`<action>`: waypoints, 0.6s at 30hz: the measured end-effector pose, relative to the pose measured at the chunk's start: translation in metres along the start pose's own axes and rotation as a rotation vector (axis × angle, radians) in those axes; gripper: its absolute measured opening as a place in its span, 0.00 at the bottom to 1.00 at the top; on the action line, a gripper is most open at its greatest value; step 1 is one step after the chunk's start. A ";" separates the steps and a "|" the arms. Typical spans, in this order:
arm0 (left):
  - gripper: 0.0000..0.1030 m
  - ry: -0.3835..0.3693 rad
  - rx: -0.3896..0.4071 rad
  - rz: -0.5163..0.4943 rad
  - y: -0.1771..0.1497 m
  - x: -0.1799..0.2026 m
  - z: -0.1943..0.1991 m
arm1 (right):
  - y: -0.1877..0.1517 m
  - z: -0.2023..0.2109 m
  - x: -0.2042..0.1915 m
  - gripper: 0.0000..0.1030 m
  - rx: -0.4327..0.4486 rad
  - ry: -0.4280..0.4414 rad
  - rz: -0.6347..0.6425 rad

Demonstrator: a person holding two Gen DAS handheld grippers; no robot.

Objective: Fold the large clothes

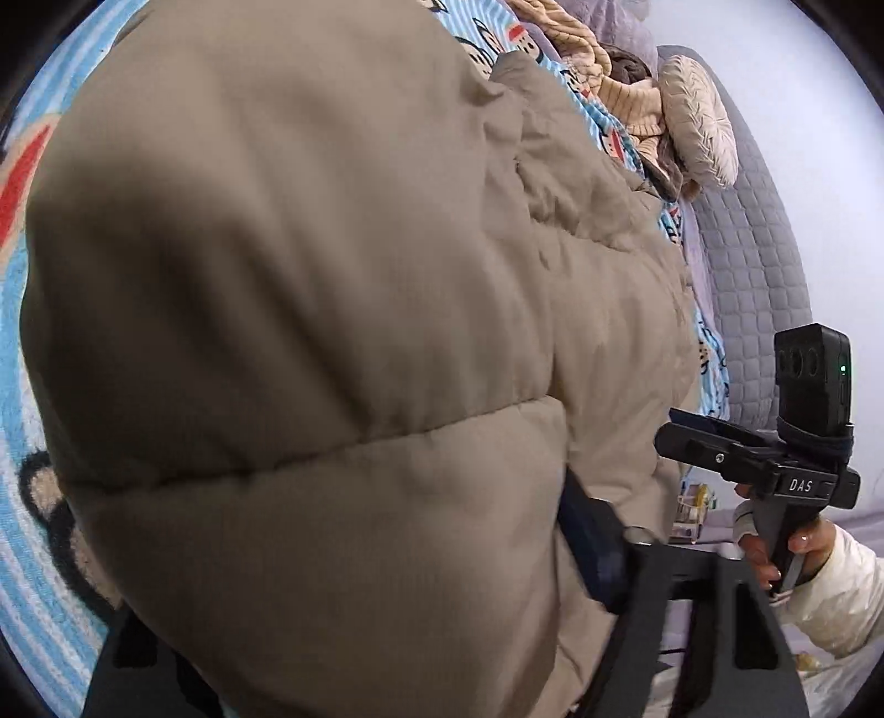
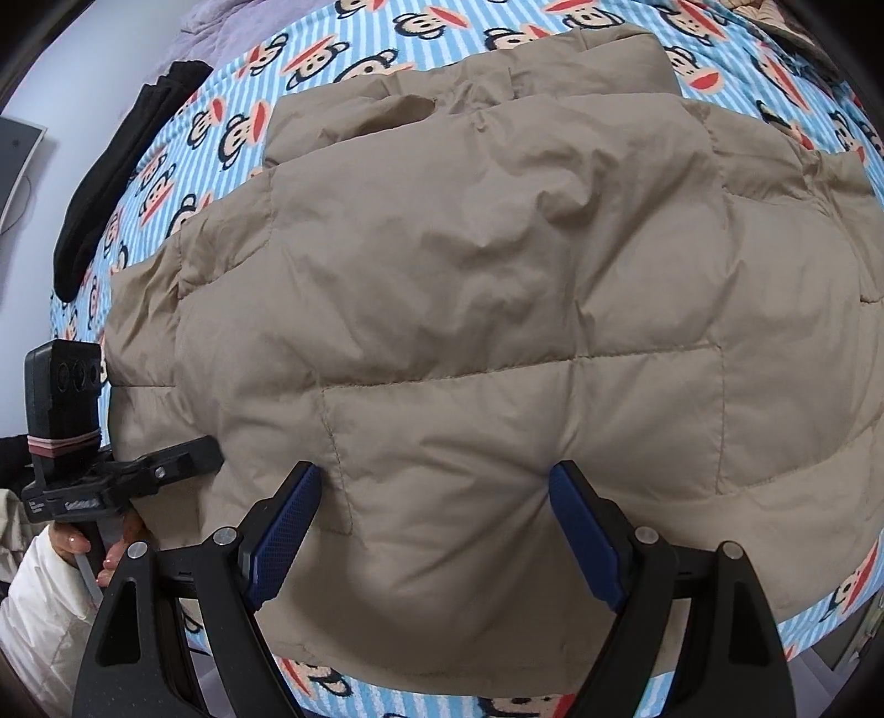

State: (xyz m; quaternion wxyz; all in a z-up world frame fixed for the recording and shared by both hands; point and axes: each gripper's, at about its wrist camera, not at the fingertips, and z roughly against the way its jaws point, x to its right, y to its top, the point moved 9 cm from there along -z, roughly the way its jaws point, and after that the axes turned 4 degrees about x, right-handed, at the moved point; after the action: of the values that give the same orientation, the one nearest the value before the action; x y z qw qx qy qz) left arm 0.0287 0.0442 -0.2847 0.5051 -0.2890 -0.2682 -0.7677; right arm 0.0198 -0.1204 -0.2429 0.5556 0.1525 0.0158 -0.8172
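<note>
Beige quilted jacket (image 2: pixel 497 309) on bedsheet (image 2: pixel 353 49)

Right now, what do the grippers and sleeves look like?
Both grippers are black with blue textured pads and silver pivot screws. Each carries a black camera block on top, strapped with a band; the right gripper bears a "DAS" label. Sleeves are white.

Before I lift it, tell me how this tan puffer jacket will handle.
The tan puffer jacket will probably sag and drape rather than hold shape, since it lies creased. Its puffy quilted panels suggest it is light for its bulk. The smooth shell may slip between the right gripper pads.
</note>
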 end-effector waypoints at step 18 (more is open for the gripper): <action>0.28 -0.045 0.110 0.017 -0.002 0.132 0.057 | 0.057 0.000 0.048 0.13 0.208 0.105 -0.091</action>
State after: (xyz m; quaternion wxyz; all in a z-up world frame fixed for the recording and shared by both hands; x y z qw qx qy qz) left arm -0.0060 0.0029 -0.1511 0.5204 -0.2802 -0.3186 -0.7410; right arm 0.0556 -0.1854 -0.2473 0.4974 0.2509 -0.0329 -0.8298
